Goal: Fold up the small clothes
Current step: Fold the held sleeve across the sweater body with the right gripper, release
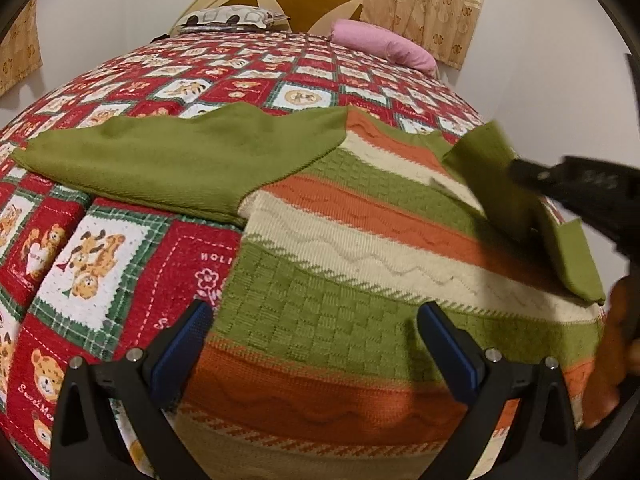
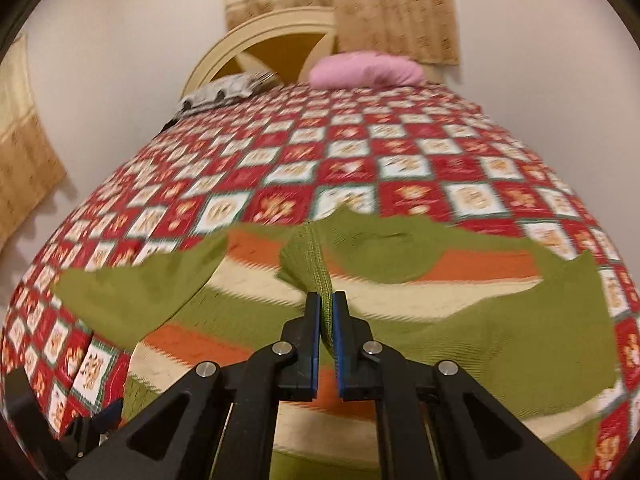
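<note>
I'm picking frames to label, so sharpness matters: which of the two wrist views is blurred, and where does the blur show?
Left wrist view: mostly sharp, the striped sweater and quilt crisp; only the right tongs, shut on the green sleeve, are smeared. Right wrist view: quilt squares and sweater streaked by motion, its own tongs sharp. Both views bulge with fisheye distortion.

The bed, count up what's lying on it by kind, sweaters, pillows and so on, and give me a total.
Sweaters: 1, the striped green, orange and cream sweater
Pillows: 2, the pink pillow and the grey patterned pillow
Bedspreads: 1, the red checked bedspread
Total: 4
</note>
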